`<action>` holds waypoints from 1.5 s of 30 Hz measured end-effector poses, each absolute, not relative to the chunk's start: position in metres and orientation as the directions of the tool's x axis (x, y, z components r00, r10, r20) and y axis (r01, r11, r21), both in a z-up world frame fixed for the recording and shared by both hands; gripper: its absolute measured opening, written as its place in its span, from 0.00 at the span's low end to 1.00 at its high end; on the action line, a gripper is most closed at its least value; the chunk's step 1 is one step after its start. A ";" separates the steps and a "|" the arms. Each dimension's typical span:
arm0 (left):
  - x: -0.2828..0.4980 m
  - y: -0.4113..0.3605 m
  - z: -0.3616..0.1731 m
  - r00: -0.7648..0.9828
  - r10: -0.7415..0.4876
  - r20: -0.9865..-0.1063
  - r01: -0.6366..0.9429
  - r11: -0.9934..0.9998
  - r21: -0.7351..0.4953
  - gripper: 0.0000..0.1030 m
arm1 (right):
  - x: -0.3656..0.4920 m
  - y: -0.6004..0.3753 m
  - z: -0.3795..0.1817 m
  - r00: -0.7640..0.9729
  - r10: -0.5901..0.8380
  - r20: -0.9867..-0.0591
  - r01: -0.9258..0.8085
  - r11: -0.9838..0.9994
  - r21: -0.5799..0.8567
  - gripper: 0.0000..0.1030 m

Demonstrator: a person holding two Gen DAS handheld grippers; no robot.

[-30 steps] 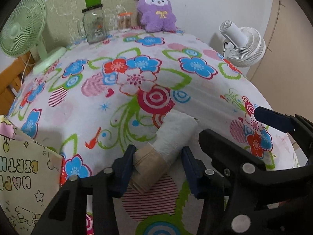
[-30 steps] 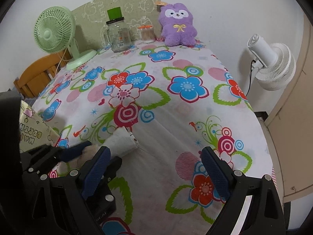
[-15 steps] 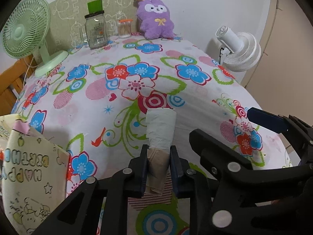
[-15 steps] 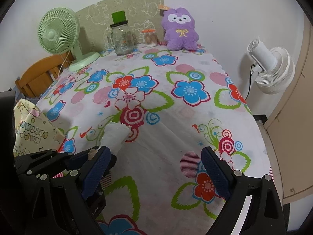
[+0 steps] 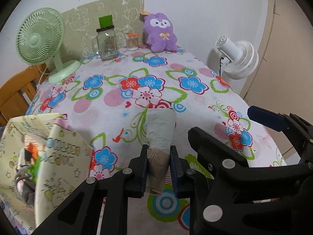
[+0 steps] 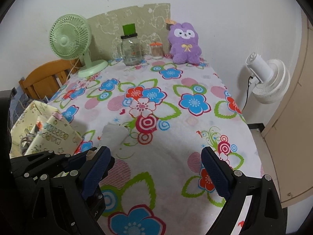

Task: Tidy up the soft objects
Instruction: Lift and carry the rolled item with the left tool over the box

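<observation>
The left hand-held gripper (image 5: 158,168) is pressed together on the tan end of a rolled sock bundle (image 5: 160,135); a second ago its blue pads stood apart on either side of that roll, which then lay slanted on the cloth. Now the roll points straight ahead from between the pads, its pale grey end sticking out over the floral tablecloth (image 5: 109,101), and it looks lifted clear of the desk, though the far end's contact with the cloth cannot be told for sure. The view has also pulled back and risen: more of the cloth and the back wall shows than before, and the open birthday gift bag (image 5: 49,156) fills more of the lower left, with an orange and green item visible inside it.

The right hand-held gripper (image 6: 156,174) is spread wide with nothing between its fingers, hanging over bare cloth just right of the left one.

The middle of the desk is free cloth. Along the back edge, against the wall, stand a green desk fan (image 6: 70,43), a glass jar (image 6: 131,49), a small cotton swab container (image 6: 156,50) and a purple plush toy (image 6: 185,43). The right edge of the desk drops off beside a white floor fan (image 6: 268,78); a wooden chair (image 6: 45,76) sits beyond the left edge.
</observation>
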State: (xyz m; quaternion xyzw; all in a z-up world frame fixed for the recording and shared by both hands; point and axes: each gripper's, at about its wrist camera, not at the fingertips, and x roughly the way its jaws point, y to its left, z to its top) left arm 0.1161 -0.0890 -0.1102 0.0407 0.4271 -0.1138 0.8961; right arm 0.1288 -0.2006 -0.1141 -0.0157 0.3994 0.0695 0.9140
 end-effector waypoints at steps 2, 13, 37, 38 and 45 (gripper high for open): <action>0.111 -0.087 -0.104 0.623 -0.167 -0.764 0.237 0.971 -0.020 0.18 | 0.123 -0.197 -0.108 0.683 0.112 -0.722 -0.139 0.990 0.022 0.93; 0.080 -0.067 -0.071 0.689 -0.172 -0.704 0.240 0.971 -0.002 0.18 | 0.096 -0.181 -0.078 0.721 0.119 -0.683 -0.128 0.991 0.037 0.93; 0.049 0.003 -0.032 0.772 -0.111 -0.625 0.163 0.986 0.027 0.18 | 0.070 -0.112 -0.040 0.757 0.177 -0.629 -0.181 0.982 0.058 0.93; 0.050 0.005 -0.032 0.772 -0.108 -0.626 0.160 0.987 0.028 0.18 | 0.070 -0.107 -0.039 0.759 0.171 -0.628 -0.178 0.983 0.053 0.93; 0.056 0.029 -0.040 0.767 -0.087 -0.636 0.137 0.990 0.030 0.18 | 0.074 -0.079 -0.042 0.762 0.150 -0.629 -0.187 0.982 0.007 0.93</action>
